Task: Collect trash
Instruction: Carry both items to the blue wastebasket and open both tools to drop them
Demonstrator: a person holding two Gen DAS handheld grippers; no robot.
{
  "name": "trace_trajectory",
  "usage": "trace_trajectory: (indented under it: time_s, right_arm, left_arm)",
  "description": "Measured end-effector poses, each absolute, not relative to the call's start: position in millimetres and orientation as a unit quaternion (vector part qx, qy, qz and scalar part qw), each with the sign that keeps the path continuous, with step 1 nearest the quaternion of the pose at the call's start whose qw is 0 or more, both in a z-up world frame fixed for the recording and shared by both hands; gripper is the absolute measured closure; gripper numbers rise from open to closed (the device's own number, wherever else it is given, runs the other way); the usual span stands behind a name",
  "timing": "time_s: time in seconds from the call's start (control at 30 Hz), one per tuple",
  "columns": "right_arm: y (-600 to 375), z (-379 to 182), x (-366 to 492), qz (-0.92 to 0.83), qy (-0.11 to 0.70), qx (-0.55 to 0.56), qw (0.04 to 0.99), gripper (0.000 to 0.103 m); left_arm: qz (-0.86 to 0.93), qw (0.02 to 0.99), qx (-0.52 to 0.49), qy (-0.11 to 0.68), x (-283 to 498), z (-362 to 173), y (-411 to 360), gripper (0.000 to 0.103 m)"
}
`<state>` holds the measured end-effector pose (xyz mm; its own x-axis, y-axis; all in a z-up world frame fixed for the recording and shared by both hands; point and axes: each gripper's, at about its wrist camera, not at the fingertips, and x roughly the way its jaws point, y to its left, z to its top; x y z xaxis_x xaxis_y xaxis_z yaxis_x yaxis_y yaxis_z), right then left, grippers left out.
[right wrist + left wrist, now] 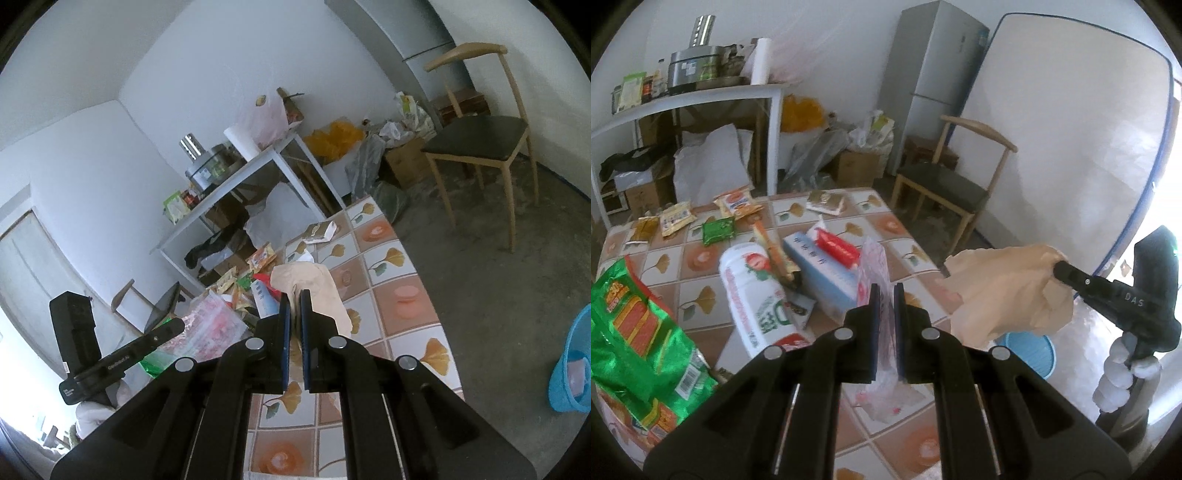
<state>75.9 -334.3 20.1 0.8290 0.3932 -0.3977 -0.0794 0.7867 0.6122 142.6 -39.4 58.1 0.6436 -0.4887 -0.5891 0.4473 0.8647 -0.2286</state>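
My left gripper (885, 295) is shut on a clear pink-printed plastic bag (877, 266) and holds it above the tiled table (897, 229). My right gripper (294, 301) is shut on a crumpled beige paper wrapper (314, 284), held over the table's right edge; the wrapper also shows in the left wrist view (1001, 291). A blue waste basket (572, 373) stands on the floor to the right of the table, with something pale in it. On the table lie a white bottle (753, 295), a blue tissue box (820, 266), a red packet (836, 247) and a green snack bag (635, 339).
Several small snack packets (735, 203) lie at the table's far side. A wooden chair (945, 184) stands beyond the table, with a grey fridge (931, 74) and a mattress (1071, 129) against the wall. A white shelf table (701, 99) holds kitchenware; boxes and bags sit beneath.
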Motion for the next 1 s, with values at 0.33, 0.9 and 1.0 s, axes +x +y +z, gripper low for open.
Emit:
trace_trajectory:
  time_s: [0.33, 0.9, 1.0]
  right_arm:
    - [-389, 20, 24, 0.069, 0.239, 0.318, 0.915, 0.097]
    - [-568, -60, -65, -0.155, 0.262, 0.404, 0.863, 0.097]
    - [-605, -88, -63, -0.19, 0.282, 0.42, 0.842, 0.097]
  left_arm:
    - [-0.347, 0.866, -0.051, 0.357, 140, 54, -106, 0.097]
    - [-0.517, 0.696, -0.014, 0.499, 138, -49, -397, 0.097]
    - [-0.533, 0.669, -0.01, 0.519, 132, -73, -446, 0.097]
